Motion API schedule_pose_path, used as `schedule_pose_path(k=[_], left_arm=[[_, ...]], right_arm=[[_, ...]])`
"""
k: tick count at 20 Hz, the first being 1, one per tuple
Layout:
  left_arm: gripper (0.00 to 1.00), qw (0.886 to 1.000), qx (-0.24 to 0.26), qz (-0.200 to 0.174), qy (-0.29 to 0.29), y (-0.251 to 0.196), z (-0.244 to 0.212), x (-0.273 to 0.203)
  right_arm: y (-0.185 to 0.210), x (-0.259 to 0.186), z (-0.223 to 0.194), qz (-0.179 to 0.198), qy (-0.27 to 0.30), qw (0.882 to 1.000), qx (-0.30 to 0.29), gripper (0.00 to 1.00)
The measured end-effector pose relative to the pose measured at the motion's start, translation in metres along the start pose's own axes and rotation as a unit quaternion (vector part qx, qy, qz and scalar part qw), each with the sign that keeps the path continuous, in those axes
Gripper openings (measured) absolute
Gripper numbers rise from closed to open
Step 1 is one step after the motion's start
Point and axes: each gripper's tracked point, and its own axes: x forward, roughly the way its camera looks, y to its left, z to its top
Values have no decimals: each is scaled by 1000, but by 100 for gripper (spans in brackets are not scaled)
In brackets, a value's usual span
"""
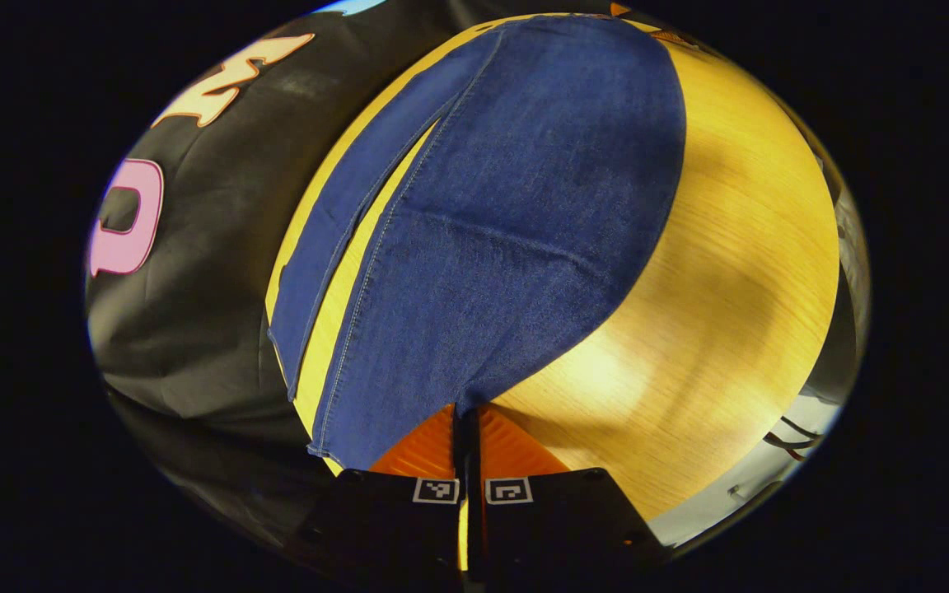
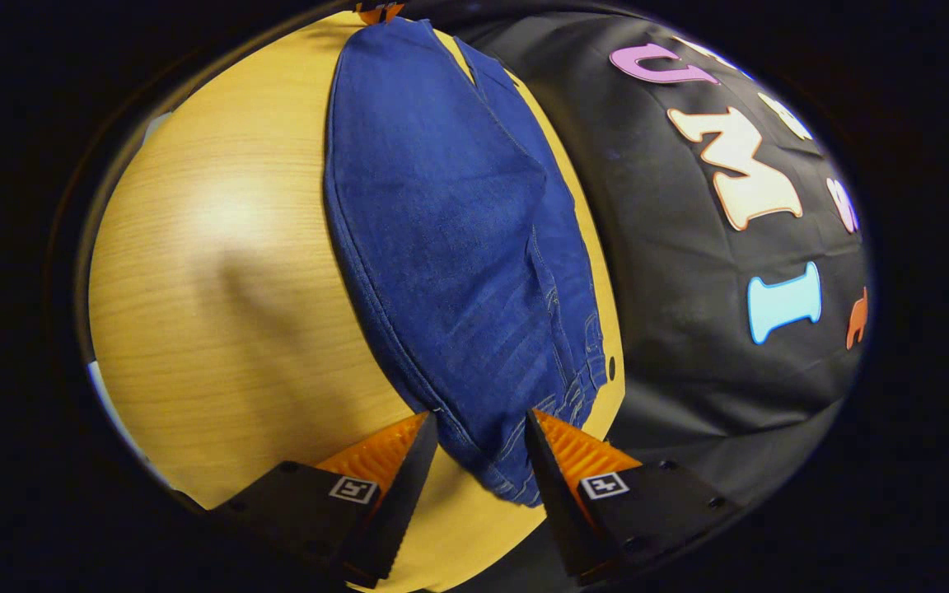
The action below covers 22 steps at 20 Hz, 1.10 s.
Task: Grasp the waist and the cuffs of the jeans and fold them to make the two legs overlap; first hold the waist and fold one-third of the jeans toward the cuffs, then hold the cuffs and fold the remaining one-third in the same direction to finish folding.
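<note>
On the wooden desk (image 1: 713,272) the blue jeans (image 1: 507,231) lie stretched out lengthwise close to the far edge by the black cloth wall (image 1: 194,272), one leg laid mostly over the other, with a strip of the lower leg showing along the wall side and a sliver of desk between the two. At the cuff end, the left claw (image 1: 467,428) has its fingers drawn nearly together, with the corner of the top leg's hem pinched between them. At the other end, seen in the right gripper view, the waist (image 2: 516,445), with its seams and a rivet, lies on the desk between the fingers of the right claw (image 2: 479,432); these stand well apart on either side of the waistband, and I cannot tell whether either one touches the denim, so nothing is gripped there yet. By my reading, the legs already overlap, or nearly so, and the step in hand is taking hold of the waist for the first fold. The next move likely calls for the right claw to close firmly on both layers of the waistband, lift it just clear of the desk and carry it a third of the way toward the cuffs, with the cuff end kept flat so the legs do not slide apart.
</note>
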Motion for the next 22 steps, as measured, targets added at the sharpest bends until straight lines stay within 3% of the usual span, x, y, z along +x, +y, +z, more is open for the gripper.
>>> schedule_pose_path(k=[4,5,6,10,15,19,22], left_arm=[[0,1000,3,13,6,0,1,0],[0,1000,3,17,8,0,1,0],[0,1000,1,20,9,0,1,0],[0,998,-46,29,22,3,2,2],[0,990,-128,51,20,25,16,-13],[0,973,-215,87,3,70,36,-32],[0,964,-245,103,-11,109,52,-41]], right_arm=[[5,15,5,-16,-3,999,-39,23],[2,18,3,-21,0,999,-31,6],[-3,18,0,-30,5,999,-10,2],[-7,13,4,-42,6,996,79,3],[-48,-7,12,-96,-15,981,170,3],[-111,-19,32,-149,-33,951,270,2],[-161,-27,53,-195,-56,914,350,2]])
